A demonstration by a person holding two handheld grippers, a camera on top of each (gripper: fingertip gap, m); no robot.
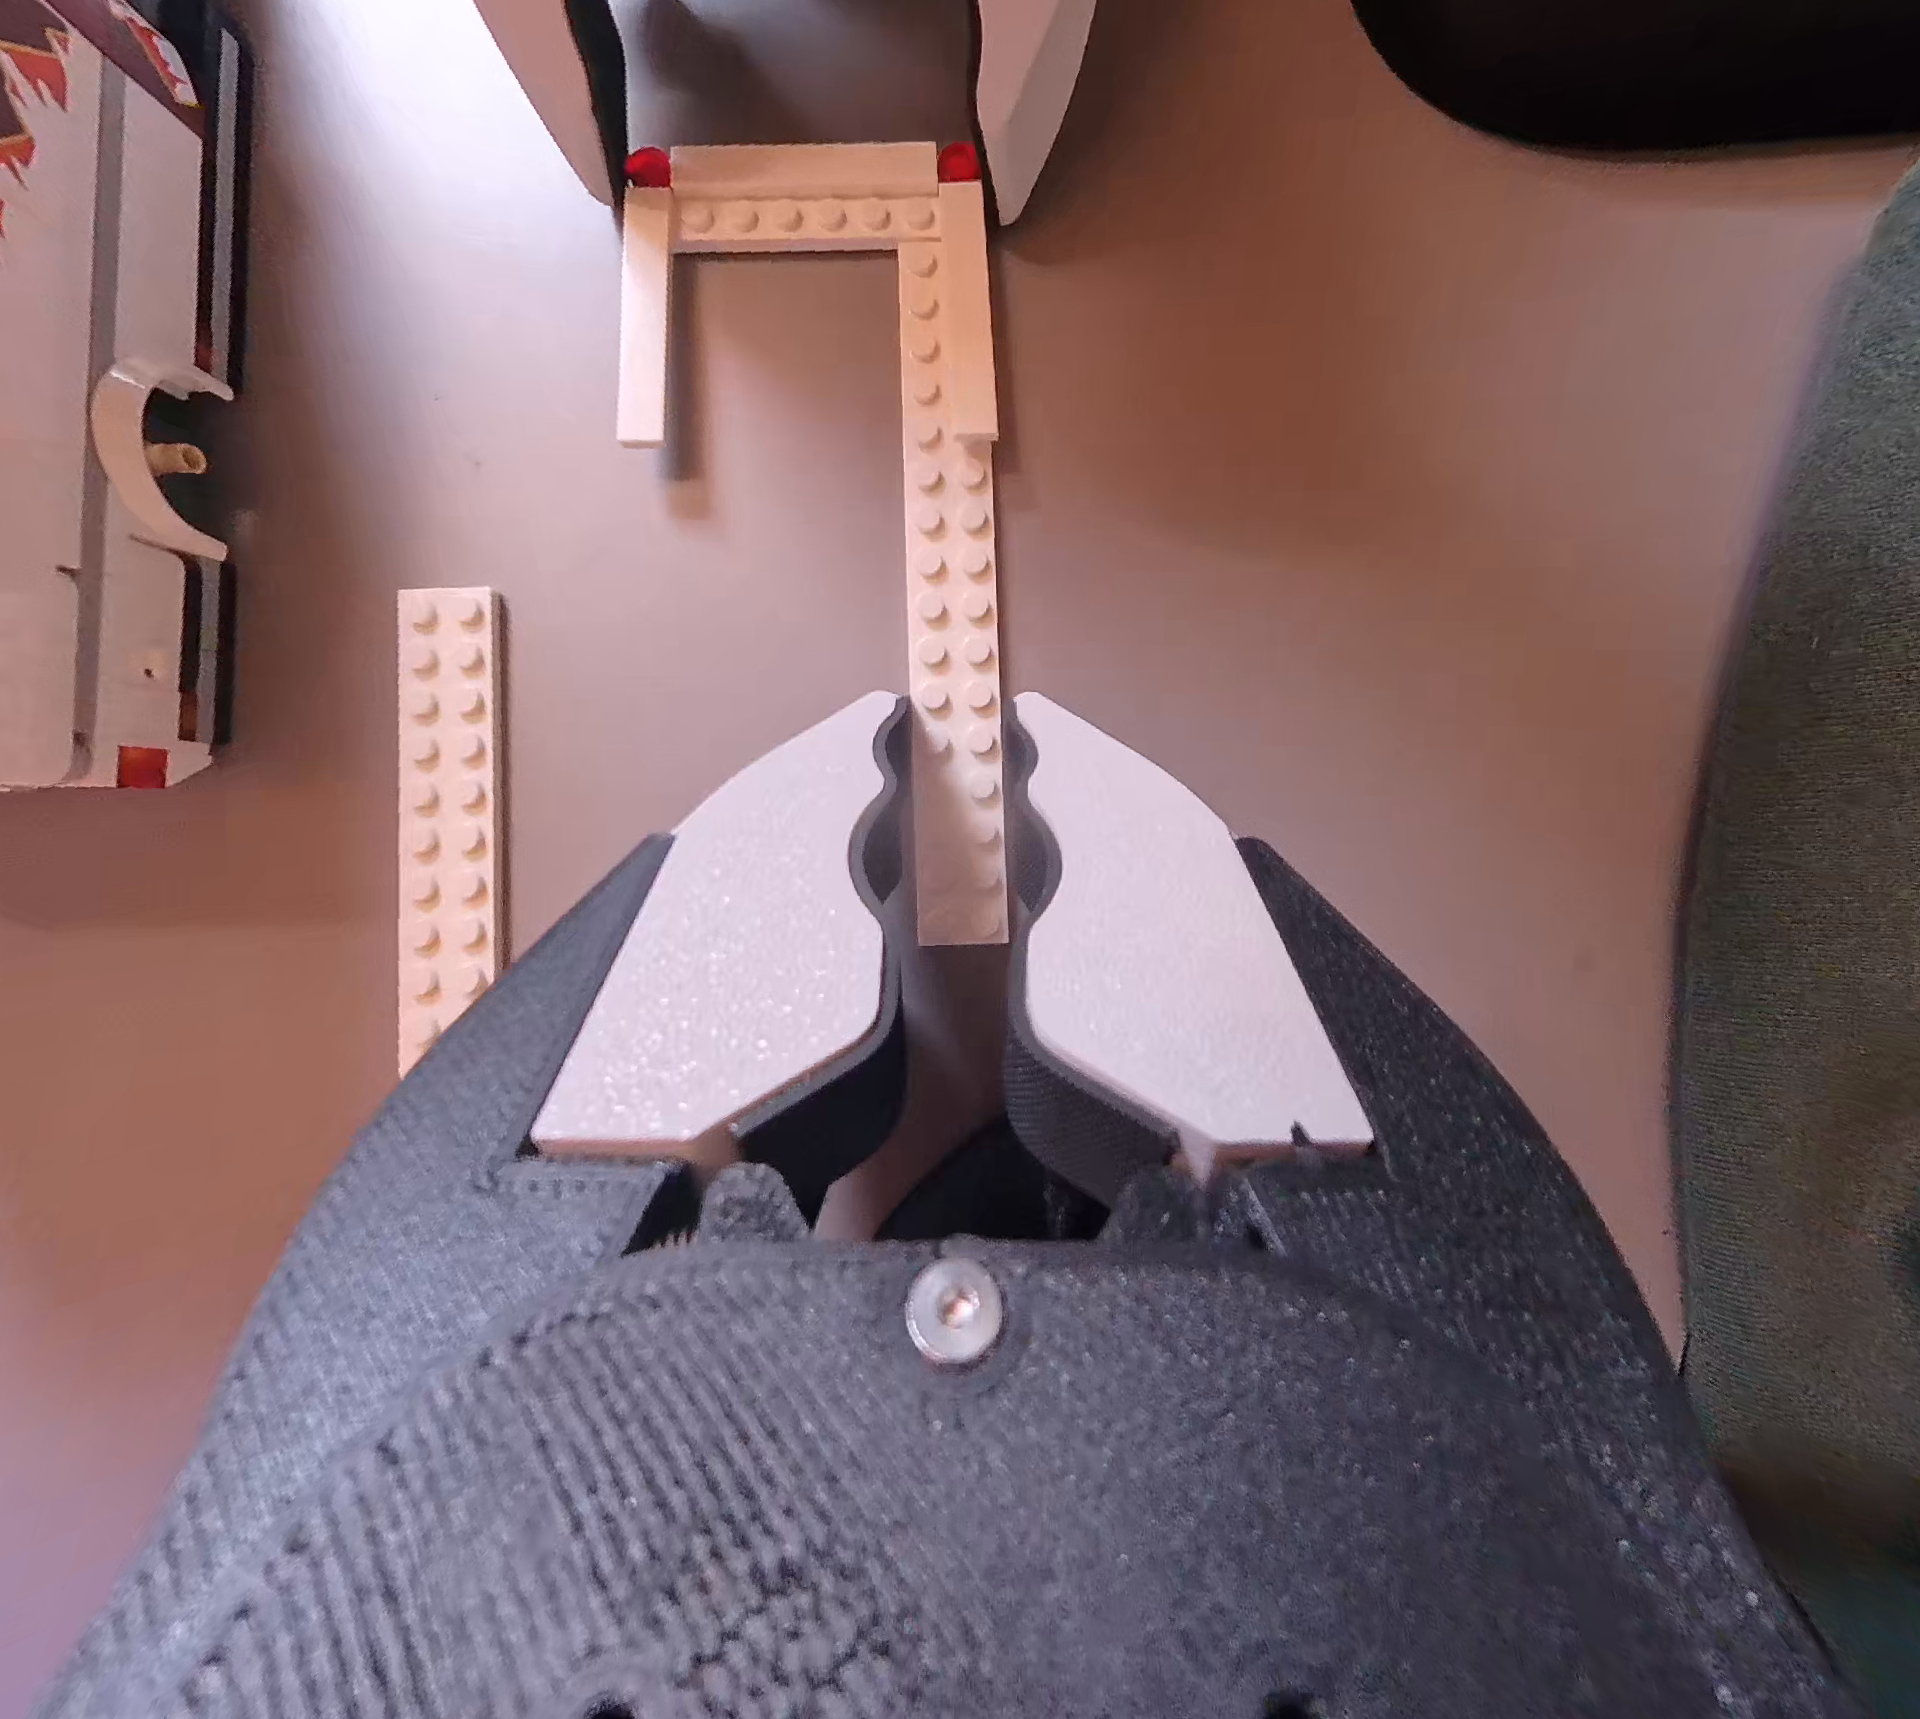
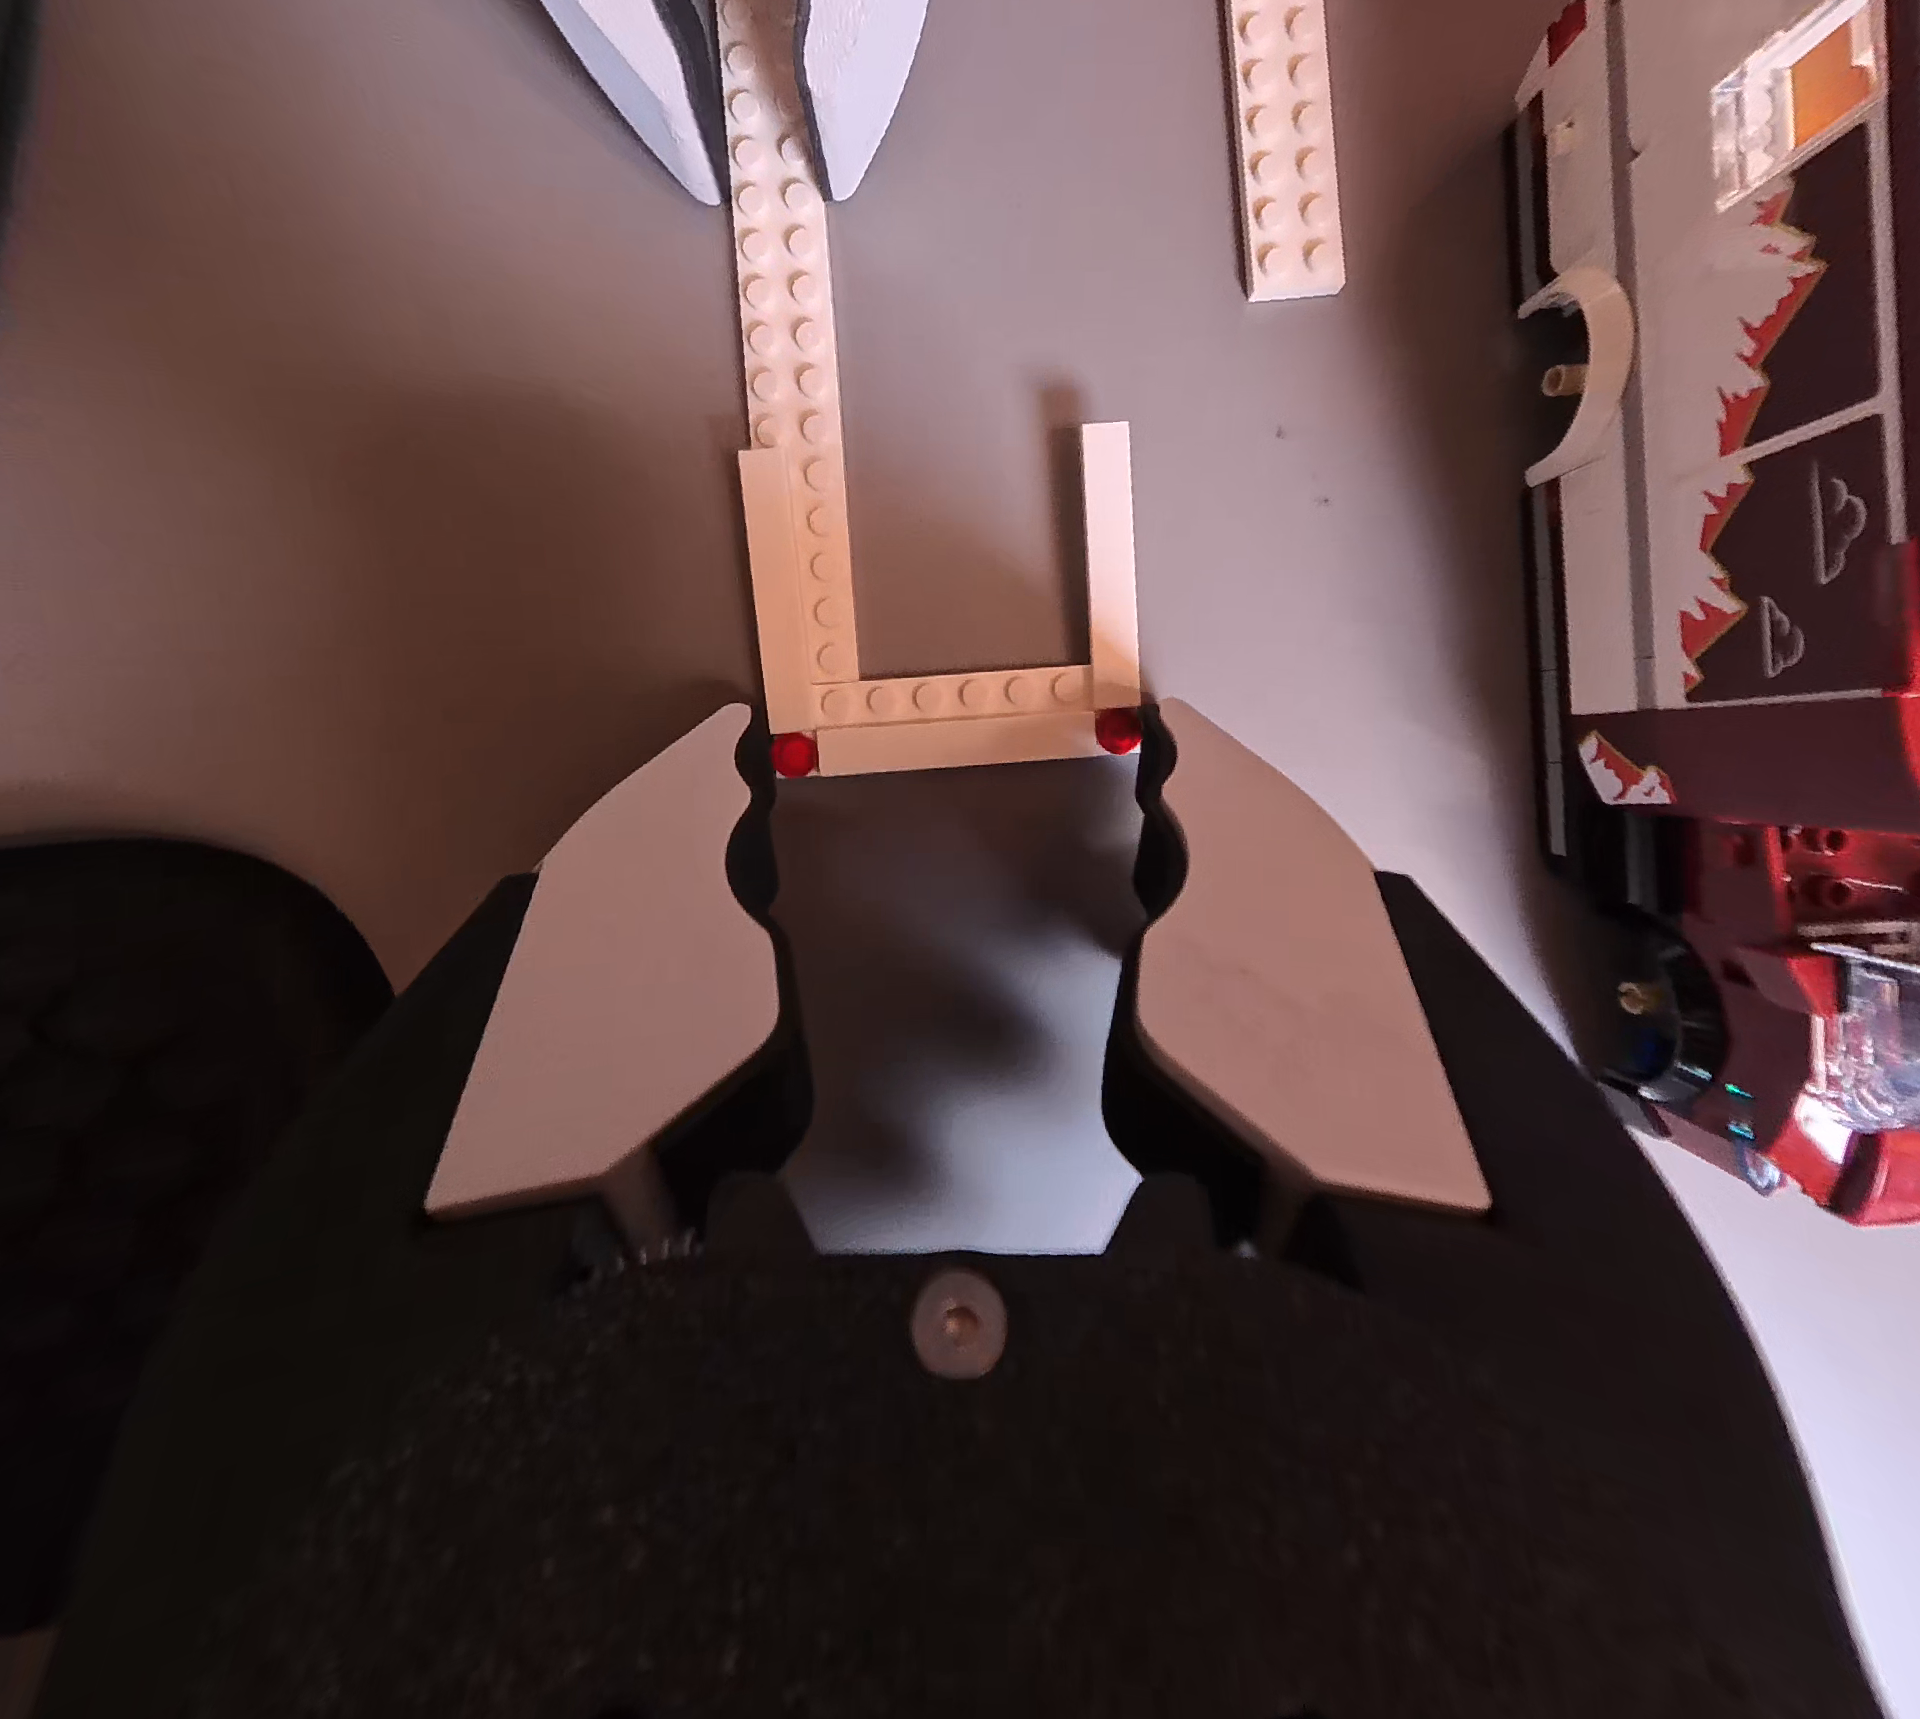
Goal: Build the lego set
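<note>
Plates of white studded brick already form a frame (image 2: 940,713) in the middle of both views: a long two-stud strip (image 1: 954,630), a crossbar with a smooth tile and a red stud (image 2: 795,753) at each corner, and a short smooth arm on the far side. That much stands joined. A second long plate (image 1: 449,828) lies loose on the bench (image 1: 1299,474), at the lower left of the left wrist view and the upper right of the right wrist view, apart from the frame and not built in.

The left gripper (image 1: 956,713) has its fingers closed in on the free end of the long strip, pinching it across its width. The right gripper (image 2: 951,719) has its fingers set wide, one at each end of the crossbar, their dark inner faces touching the red-stud corners, so the frame seems clamped at both ends.

A larger red and white brick model (image 2: 1714,526) sits at the right edge of the right wrist view, well apart.
</note>
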